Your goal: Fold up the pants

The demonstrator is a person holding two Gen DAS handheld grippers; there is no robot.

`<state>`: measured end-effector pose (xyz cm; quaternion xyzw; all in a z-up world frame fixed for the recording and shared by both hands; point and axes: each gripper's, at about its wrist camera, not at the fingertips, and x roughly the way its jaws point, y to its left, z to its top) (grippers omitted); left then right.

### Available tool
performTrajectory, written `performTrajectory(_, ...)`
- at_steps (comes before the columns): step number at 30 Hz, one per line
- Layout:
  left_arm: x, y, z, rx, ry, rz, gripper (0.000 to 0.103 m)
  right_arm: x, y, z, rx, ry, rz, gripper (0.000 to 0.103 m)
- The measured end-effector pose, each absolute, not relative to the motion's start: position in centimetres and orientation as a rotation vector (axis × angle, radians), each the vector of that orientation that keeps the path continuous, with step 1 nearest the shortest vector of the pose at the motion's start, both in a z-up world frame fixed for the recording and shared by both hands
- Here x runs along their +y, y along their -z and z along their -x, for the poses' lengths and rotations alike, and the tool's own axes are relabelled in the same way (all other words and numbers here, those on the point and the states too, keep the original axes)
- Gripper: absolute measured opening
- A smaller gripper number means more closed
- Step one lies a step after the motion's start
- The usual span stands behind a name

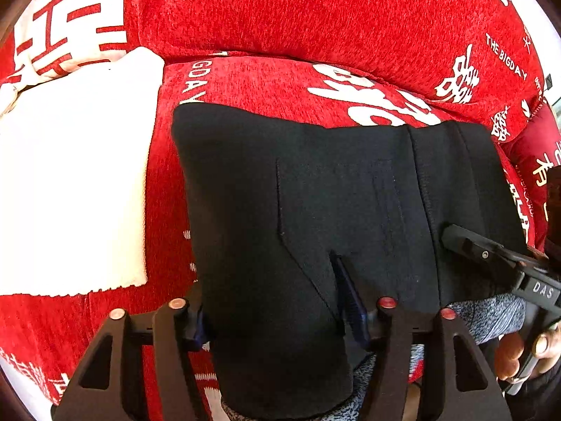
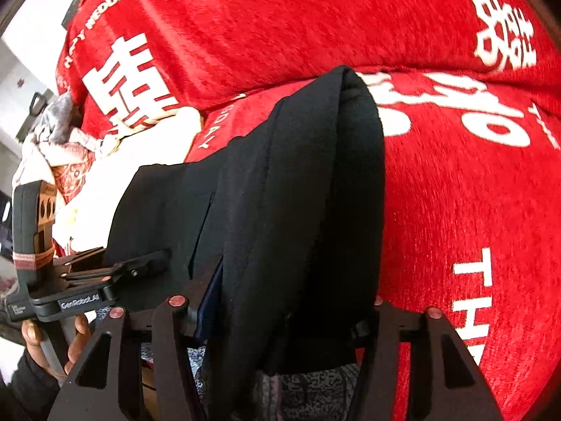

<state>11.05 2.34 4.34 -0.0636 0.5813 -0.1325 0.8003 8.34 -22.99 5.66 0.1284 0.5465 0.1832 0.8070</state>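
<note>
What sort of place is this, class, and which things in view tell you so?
Probably a home living room: a sofa under a red wedding-print cover, black pants on its seat, and a white cloth beside them.
</note>
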Motion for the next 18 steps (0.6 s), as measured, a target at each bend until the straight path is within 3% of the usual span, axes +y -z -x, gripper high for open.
performTrajectory(4,3.4,-3.5,-11.5,1.256,0.249,0.155,0.095,-24.2,-4.1,-9.0,1.212,-0.328,-0.333,0.083)
performTrajectory(11,4.9,-5.2,-10.1,1.204,0.232,0.099,0.096,-25.4,-5.3,-8.3,1.212,-0.284,-0.338,0.085)
performTrajectory(18,5.5,-7.9,-6.9,1.129,0.138,-0.001,0.096,-24.0,-11.5,-3.8,1.005,-0.21,-0.092,0.085)
